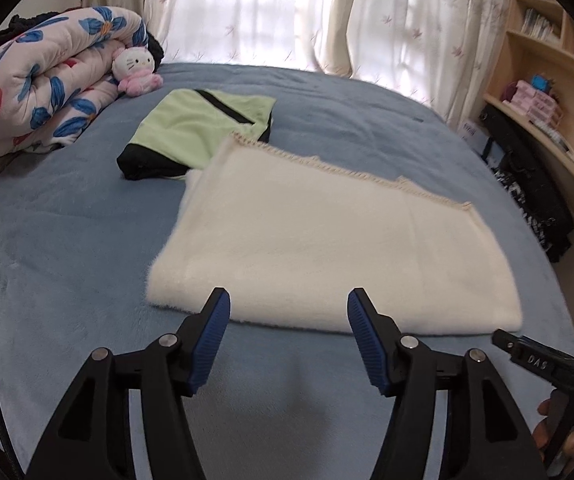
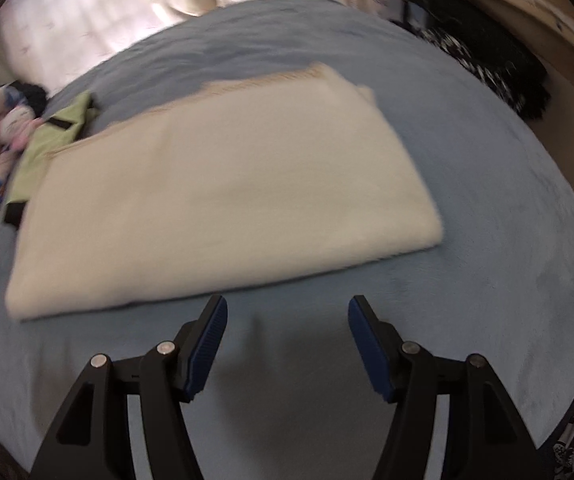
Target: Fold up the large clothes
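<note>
A cream fleece cloth point(image 1: 327, 248) lies folded into a flat rectangle on the blue bed point(image 1: 47, 248), its stitched edge facing the window. My left gripper point(image 1: 289, 300) hovers open over the cloth's near fold, nothing between its blue pads. In the right wrist view the same cream cloth point(image 2: 223, 200) fills the middle, and my right gripper point(image 2: 287, 308) stands open just short of its near edge, above the blue bed point(image 2: 487, 260). A folded green and black garment point(image 1: 203, 128) lies beyond the cloth, partly under its far corner. The right tool's black body point(image 1: 547, 364) shows at the lower right.
A rolled floral quilt point(image 1: 39, 80) and a white plush cat point(image 1: 135, 70) sit at the bed's far left. Curtains point(image 1: 287, 12) hang behind the bed. Wooden shelves point(image 1: 547, 80) and black bags point(image 1: 527, 184) stand along the right side of the bed.
</note>
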